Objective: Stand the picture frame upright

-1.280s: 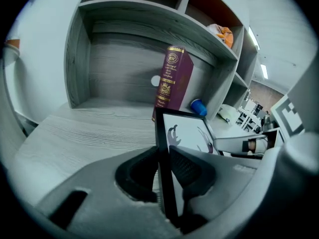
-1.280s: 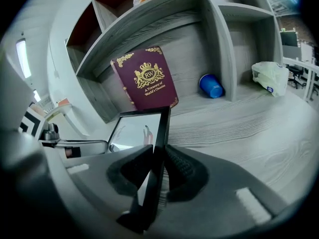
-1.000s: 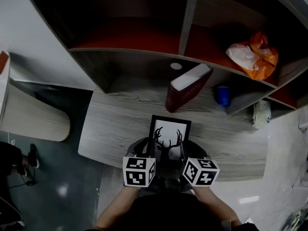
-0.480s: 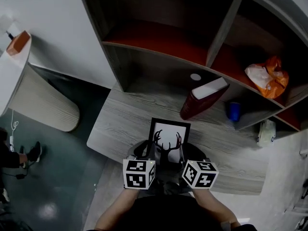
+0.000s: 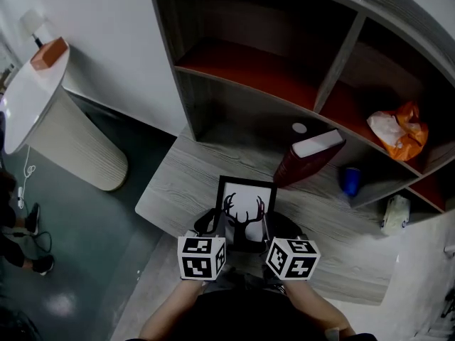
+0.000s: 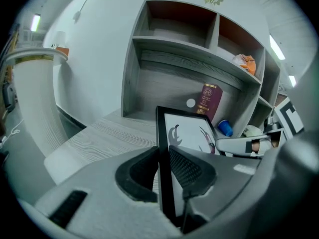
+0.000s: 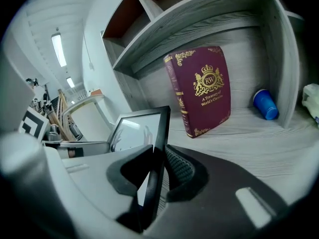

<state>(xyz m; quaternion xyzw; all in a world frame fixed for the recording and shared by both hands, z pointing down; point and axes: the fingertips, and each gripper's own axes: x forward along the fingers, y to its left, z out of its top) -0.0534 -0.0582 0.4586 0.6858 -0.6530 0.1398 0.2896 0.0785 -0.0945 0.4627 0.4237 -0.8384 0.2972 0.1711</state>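
Both tongs have carried the black-edged picture frame with a white antler print (image 5: 245, 203) up and toward the shelf unit. Its top edge now reaches about level with the foot of the leaning maroon book (image 5: 307, 160). That suggests the lift is done and the setting-down is still ahead.

From the head view, the left tongs (image 5: 216, 223) and the right tongs (image 5: 273, 226) flank the frame's lower corners. The frame is between them and just ahead, over the grey wood-grain desk (image 5: 181, 183). Whether its bottom edge touches the desk cannot be told here, since the tongs cover it.

The left gripper view supplies what the head view lacks. The jaws are pinching the frame's left rail, pads pressed on both faces. The frame rises steeply ahead of them, with the print turned toward the other tongs.

The right gripper view shows the matching pinch on the right rail. It alone shows the book's gold crest and a small blue cup (image 7: 265, 104) beyond the jaws, well apart from the frame. No view shows a rear stand.
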